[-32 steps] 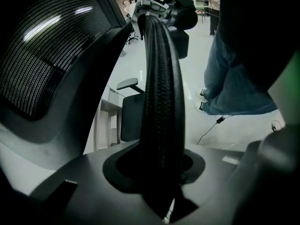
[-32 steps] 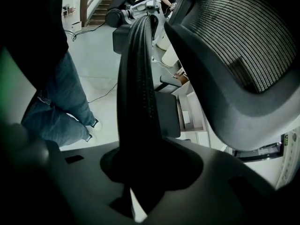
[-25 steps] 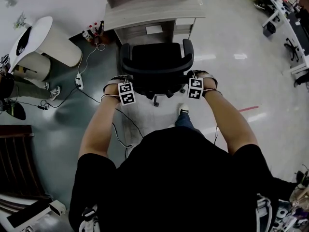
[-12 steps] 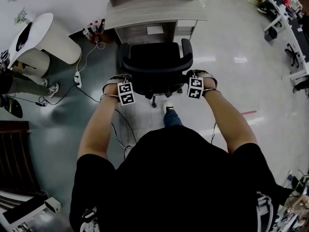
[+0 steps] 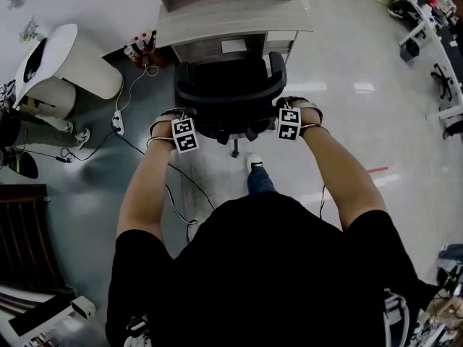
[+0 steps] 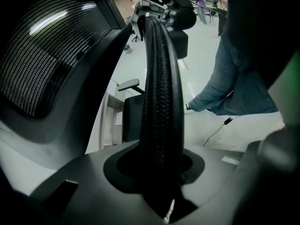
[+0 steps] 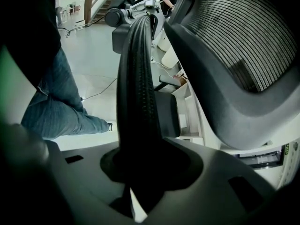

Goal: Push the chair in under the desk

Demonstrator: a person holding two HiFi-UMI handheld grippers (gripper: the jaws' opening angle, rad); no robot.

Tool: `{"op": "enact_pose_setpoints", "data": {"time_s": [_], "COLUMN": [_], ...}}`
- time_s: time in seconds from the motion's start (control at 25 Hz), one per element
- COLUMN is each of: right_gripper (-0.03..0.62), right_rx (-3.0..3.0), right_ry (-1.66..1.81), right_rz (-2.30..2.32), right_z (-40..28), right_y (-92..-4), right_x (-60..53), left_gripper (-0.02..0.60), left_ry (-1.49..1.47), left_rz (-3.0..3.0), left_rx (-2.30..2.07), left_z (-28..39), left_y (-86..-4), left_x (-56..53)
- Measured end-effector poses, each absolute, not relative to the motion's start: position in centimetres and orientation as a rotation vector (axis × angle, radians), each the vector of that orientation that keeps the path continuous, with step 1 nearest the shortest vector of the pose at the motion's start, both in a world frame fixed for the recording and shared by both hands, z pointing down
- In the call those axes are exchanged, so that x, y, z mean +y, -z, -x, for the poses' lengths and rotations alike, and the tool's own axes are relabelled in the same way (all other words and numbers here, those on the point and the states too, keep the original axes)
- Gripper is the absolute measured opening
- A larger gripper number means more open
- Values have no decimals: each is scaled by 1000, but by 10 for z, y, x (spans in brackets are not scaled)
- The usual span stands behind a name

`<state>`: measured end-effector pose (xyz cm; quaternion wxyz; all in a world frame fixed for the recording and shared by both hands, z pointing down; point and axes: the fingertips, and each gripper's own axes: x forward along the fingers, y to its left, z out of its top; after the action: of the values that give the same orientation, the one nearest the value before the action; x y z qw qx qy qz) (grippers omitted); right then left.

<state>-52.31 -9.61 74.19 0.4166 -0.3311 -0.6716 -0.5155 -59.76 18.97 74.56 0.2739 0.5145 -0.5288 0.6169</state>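
Note:
A black mesh-back office chair (image 5: 230,92) stands in front of a light grey desk (image 5: 231,19), its seat front at the desk's edge. My left gripper (image 5: 181,123) is shut on the left rim of the backrest and my right gripper (image 5: 289,116) on the right rim. In the left gripper view the ribbed black rim (image 6: 159,102) runs up between the jaws of the left gripper (image 6: 161,172), with the mesh back (image 6: 42,64) to its left. The right gripper view shows the other rim (image 7: 137,93) held the same way by the right gripper (image 7: 140,172), mesh (image 7: 248,36) at right.
White round bins (image 5: 69,63) stand at the left, with a power strip and cable (image 5: 118,121) on the floor beside the chair. A dark wooden chair (image 5: 22,237) is at lower left. Other desks (image 5: 434,27) line the upper right. The person's foot (image 5: 255,166) is behind the chair base.
The chair and both grippers have moved toward the desk, so the seat sits closer to its edge. The person's foot has stepped forward behind it.

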Motion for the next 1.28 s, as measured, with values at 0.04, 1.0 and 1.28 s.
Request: {"op": "enact_pose_setpoints", "data": {"time_s": [0.04,1.0,1.28], "right_gripper": [120,127,130], "right_rx": [-1686,-1716,-1725], "right_ry": [1296,1316,1323], "right_rz": [834,843,840], "right_z": [527,636,663], "right_y": [-742,-739,-738], "right_x": [-96,-107,-108], "left_gripper": [120,118,120], "left_ry": [-1658,-1673,-1671], "left_rz": [-1382,-1346,-1339], "left_rx": [-1426,-1475,-1487], "left_z": [601,703,727], "left_y": [-746,-738,-737], "left_x": [189,179,178]}}
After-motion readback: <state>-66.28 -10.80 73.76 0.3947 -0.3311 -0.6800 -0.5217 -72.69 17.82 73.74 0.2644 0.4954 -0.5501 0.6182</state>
